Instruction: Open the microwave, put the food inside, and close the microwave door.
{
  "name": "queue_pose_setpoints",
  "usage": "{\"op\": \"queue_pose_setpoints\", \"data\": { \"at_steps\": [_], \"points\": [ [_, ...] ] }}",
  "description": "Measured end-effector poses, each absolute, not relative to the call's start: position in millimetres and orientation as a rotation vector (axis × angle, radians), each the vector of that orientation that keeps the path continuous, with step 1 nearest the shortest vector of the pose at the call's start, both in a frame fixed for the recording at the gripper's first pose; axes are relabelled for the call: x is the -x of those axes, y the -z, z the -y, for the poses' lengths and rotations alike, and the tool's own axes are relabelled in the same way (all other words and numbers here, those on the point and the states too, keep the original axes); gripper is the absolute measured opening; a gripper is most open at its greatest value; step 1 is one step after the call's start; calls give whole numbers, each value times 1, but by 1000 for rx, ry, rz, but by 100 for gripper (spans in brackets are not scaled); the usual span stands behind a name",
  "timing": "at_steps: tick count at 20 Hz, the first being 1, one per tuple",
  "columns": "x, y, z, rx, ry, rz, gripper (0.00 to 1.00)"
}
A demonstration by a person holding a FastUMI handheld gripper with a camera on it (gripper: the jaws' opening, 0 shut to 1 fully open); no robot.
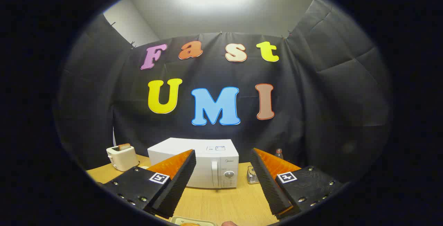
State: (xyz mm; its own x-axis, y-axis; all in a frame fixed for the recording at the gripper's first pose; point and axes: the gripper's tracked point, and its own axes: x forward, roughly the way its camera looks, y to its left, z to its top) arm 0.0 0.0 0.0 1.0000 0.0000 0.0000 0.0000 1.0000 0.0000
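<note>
1. White and boxy, the enamelled metal microwave [202, 163] sits on the pale wooden tabletop [221, 203], beyond the tool's fingers and well apart from them. Its door is shut, with the vertical handle [214, 173] and a round dial [229, 174] on the side nearer the right finger.
2. The tool [223, 158] hangs released, its two ridged fingers spread wide with nothing between them but the view of the microwave front.
3. The step in hand looks like the very first one: reaching the door. To do it well, I would bring the tool straight forward and level, aim at the handle rather than the dial panel, and keep the fingers spread until the handle lies squarely between them.
4. The pull should then follow the door's swing. The hinge appears to be on the far side from the handle, so a straight tug risks dragging the light oven across the wood.
5. The food seems to wait just below the fingers, on a pale shallow tray [193, 221]; little of it is visible.
6. Left of the microwave stands a cream toaster with a slice of bread in it [121, 156]; to the right are a small clear glass jar [252, 174] and, behind it, a bottle with a red cap [279, 153].
7. Black cloth drapes the booth walls, with a bright ceiling light above.
</note>
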Motion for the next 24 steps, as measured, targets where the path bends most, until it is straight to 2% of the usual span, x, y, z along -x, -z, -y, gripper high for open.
{"op": "queue_pose_setpoints", "data": {
  "at_steps": [9, 24],
  "points": [
    [-4, 9, -23, 0, -54, -4, 97],
    [-16, 7, -7, 17, -48, 27, 97]
  ]
}}
